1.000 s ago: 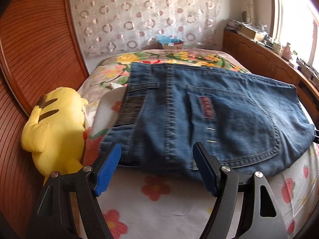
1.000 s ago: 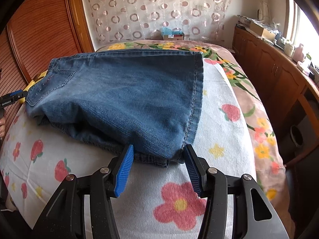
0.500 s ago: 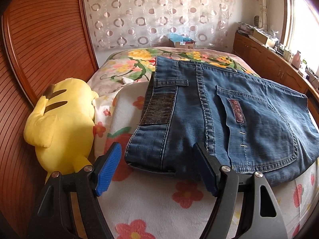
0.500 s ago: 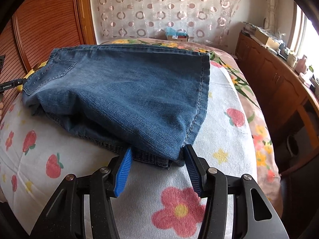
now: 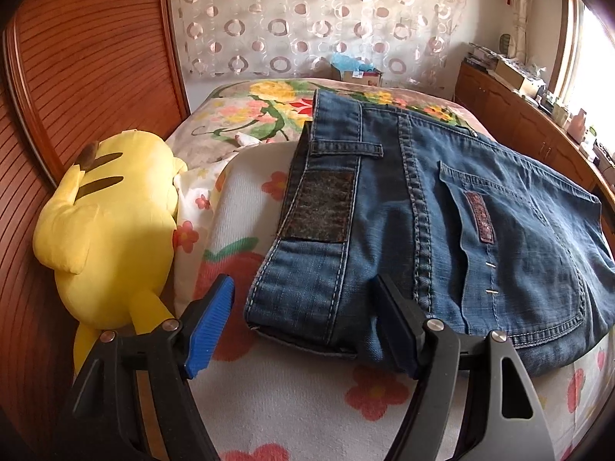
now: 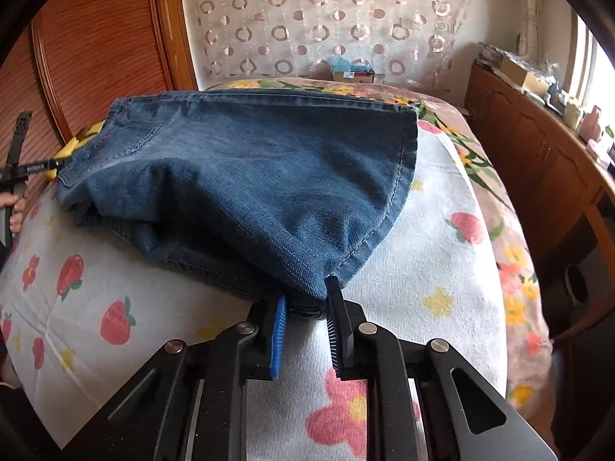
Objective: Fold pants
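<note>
Right wrist view shows my right gripper closing its jaws on the near corner of the folded jeans, denim bunched between the pads. The jeans lie on the flower-print blanket spread over the bed. On the left wrist view, my left gripper stands wide apart and holds nothing, straddling the waistband corner without pressing it. My worry: the right pinch looks like it catches only some of the stacked layers, so lifting could peel the fold open. If I lift before the left side clamps, the jeans may drag sideways toward the yellow plush toy.
</note>
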The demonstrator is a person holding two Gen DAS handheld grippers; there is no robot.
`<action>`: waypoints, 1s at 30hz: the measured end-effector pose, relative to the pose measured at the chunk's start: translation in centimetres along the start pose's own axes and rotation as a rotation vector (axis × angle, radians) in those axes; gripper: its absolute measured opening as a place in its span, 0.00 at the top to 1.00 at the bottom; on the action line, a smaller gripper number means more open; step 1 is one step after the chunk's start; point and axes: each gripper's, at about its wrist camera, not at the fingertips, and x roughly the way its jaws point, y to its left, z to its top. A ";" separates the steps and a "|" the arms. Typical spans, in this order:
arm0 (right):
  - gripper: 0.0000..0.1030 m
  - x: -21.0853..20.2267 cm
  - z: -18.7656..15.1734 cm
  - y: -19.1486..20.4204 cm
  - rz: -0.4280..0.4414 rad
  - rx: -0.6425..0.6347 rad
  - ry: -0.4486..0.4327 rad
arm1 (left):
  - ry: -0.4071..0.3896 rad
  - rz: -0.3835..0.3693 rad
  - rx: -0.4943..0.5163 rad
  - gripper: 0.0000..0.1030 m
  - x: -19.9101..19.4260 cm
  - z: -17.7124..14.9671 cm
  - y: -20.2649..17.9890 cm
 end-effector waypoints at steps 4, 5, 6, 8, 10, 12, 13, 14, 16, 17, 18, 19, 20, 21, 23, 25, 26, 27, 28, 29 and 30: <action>0.82 0.1 -0.2 -0.2 0.006 0.006 -0.003 | 0.010 -0.030 -0.009 0.46 -0.1 0.1 -0.1; 0.82 0.1 -0.1 -0.2 0.005 0.006 -0.003 | 0.009 -0.033 0.004 0.56 -0.3 0.2 -0.3; 0.82 0.1 0.0 -0.1 0.005 0.006 -0.002 | 0.009 -0.033 0.013 0.66 -0.4 0.2 -0.6; 0.82 0.1 0.0 -0.1 0.007 0.006 -0.002 | 0.003 -0.023 0.031 0.75 -0.6 0.2 -1.1; 0.82 0.1 0.0 -0.1 0.010 0.009 -0.003 | -0.015 -0.002 0.058 0.82 -0.9 0.1 -1.8; 0.83 0.0 0.2 -0.2 0.016 0.018 -0.007 | -0.036 0.014 0.065 0.89 -1.5 0.2 -2.1; 0.84 0.0 0.2 -0.3 0.022 0.025 -0.012 | -0.048 0.018 0.063 0.89 -1.8 0.2 -2.2; 0.84 -0.1 0.3 -0.4 0.025 0.030 -0.018 | -0.058 0.018 0.059 0.90 -2.2 0.3 -2.1; 0.85 -0.5 0.6 -0.7 0.013 0.029 -0.043 | -0.087 0.020 0.042 0.90 -3.5 0.6 -2.0; 0.86 -0.9 0.8 -0.8 0.007 0.030 -0.062 | -0.098 0.019 0.037 0.90 -4.1 0.7 -2.0; 0.86 -1.4 1.1 -1.1 0.002 0.033 -0.081 | -0.111 0.020 0.042 0.91 -4.8 0.9 -2.2; 0.86 -1.8 1.3 -1.2 -0.001 0.034 -0.098 | -0.129 0.022 0.046 0.91 -5.6 1.0 -2.5; 0.86 -2.4 1.7 -1.3 -0.006 0.030 -0.117 | -0.146 0.022 0.049 0.91 -6.5 1.0 -2.8; 0.86 -2.9 1.9 -1.4 -0.014 0.021 -0.134 | -0.155 0.022 0.054 0.91 -7.0 1.1 -3.0; 0.86 -4.0 2.4 -1.4 -0.036 0.006 -0.172 | -0.192 0.024 0.068 0.92 -8.8 1.3 -3.6; 0.87 -5.0 2.8 -1.5 -0.052 0.000 -0.203 | -0.214 0.029 0.074 0.92 -10.1 1.3 -3.9; 0.87 -5.5 2.9 -1.6 -0.063 -0.001 -0.220 | -0.230 0.030 0.068 0.93 -10.8 1.3 -3.8; 0.87 -6.0 3.0 -1.8 -0.070 0.001 -0.234 | -0.237 0.030 0.070 0.93 -11.3 1.2 -3.8; 0.87 -6.4 3.0 -2.0 -0.075 0.003 -0.246 | -0.244 0.032 0.069 0.93 -11.8 1.1 -3.8; 0.87 -7.0 3.0 -2.2 -0.086 0.007 -0.261 | -0.253 0.032 0.063 0.93 -12.2 1.0 -3.5; 0.87 -7.6 2.7 -2.2 -0.092 0.008 -0.272 | -0.257 0.030 0.064 0.93 -12.7 0.7 -3.5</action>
